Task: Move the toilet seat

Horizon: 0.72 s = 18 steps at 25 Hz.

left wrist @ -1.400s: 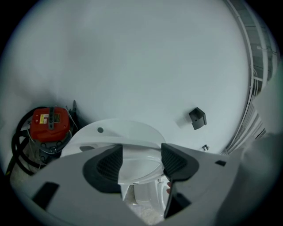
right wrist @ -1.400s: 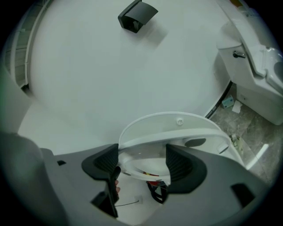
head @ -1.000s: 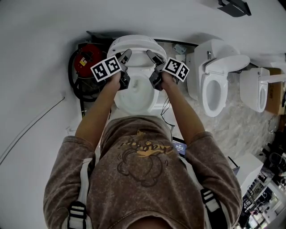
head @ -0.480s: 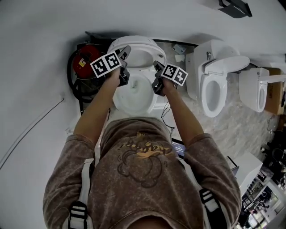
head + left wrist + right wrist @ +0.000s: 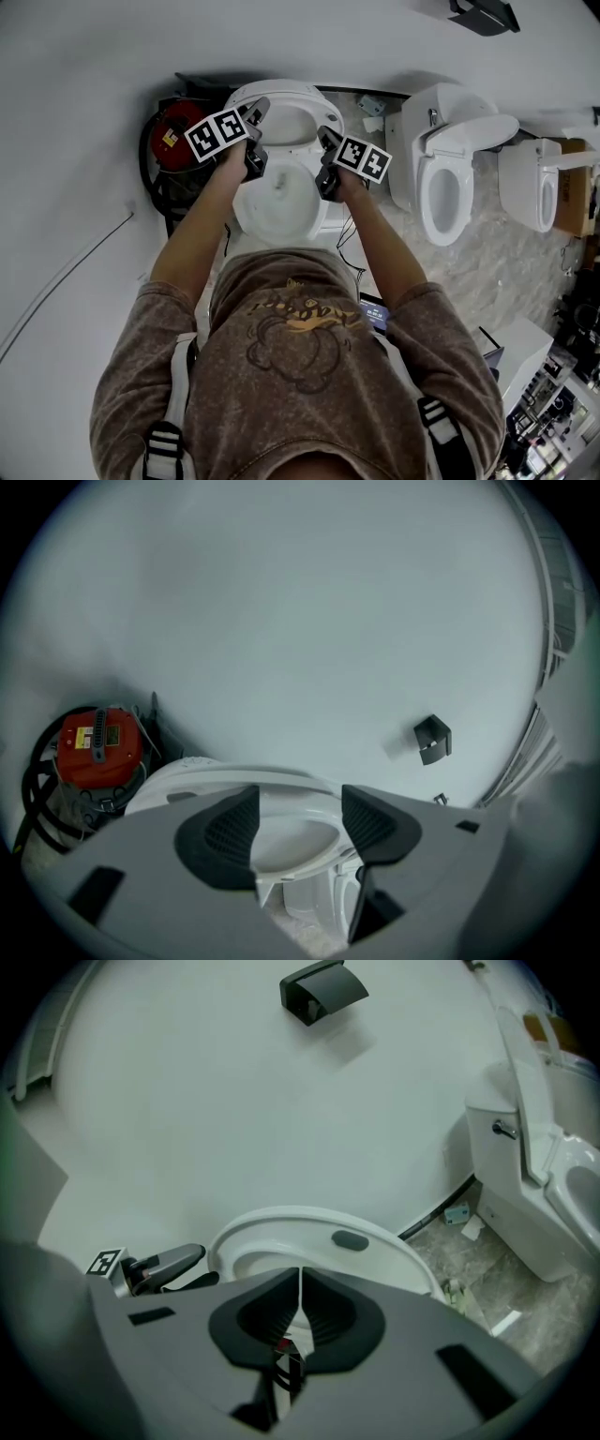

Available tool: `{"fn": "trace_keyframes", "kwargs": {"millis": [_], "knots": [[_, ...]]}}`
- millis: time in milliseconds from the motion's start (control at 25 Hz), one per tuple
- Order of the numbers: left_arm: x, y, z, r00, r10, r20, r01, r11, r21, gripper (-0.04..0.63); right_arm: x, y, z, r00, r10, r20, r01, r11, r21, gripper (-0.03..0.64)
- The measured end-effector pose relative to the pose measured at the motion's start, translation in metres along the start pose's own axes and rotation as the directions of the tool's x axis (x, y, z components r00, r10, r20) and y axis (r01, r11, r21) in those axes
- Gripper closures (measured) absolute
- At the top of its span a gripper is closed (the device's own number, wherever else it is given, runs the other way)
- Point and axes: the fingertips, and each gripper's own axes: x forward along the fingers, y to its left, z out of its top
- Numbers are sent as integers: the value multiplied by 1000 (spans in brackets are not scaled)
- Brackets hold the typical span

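Toilet seat (image 5: 309, 94) shown raised over the bowl (image 5: 277, 202), tilted back toward the far wall. In the right gripper view its underside faces the camera, with a dark bumper pad visible on the ring (image 5: 394, 1251).

The left gripper (image 5: 255, 117) is at the seat's left edge with its jaws well apart. In the left gripper view (image 5: 300, 817) the white ring (image 5: 281, 780) shows through the gap, but the pads press on nothing. Whether the rim lies between them or just beyond cannot be told.

The right gripper (image 5: 328, 141) is at the seat's right edge. Its own view (image 5: 300, 1297) shows the pads drawn together with nothing held.

A red appliance (image 5: 173, 131) stands at left, and further toilets (image 5: 450, 178) at right.

The step in hand appears to be taking hold of the raised seat in order to swing it. To do this well, the left jaws should straddle the rim fully before closing. The closed right gripper could steady the opposite edge, or reopen to grip it. The seat should follow its hinge arc slowly, under control on both sides, so that it neither twists nor drops onto the bowl.
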Motion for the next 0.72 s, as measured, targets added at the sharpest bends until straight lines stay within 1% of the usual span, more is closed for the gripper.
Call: {"fn": "trace_keyframes", "kwargs": {"millis": [120,240,360,480,600,720], "knots": [[-6,-10,3,1000,-25,10,25,999,21,321,-5,12,8,1000,29,12,-29,999,-18,612],[-17,-23,5,998,-62,16,61,996,60,321,-12,25,16,998,55,29,-54,998,-41,618],[-32,-37,8,995,-93,26,90,991,99,321,-26,43,22,995,93,47,-89,993,-78,618],[-50,-50,11,992,-119,33,114,986,122,321,-44,61,30,990,125,70,-117,986,-115,618],[-70,-62,11,989,-143,32,135,977,164,322,-63,78,35,983,155,95,-140,980,-143,618],[-93,-74,9,985,-171,33,160,964,211,322,-83,95,34,980,168,104,-143,966,-216,618]]}}
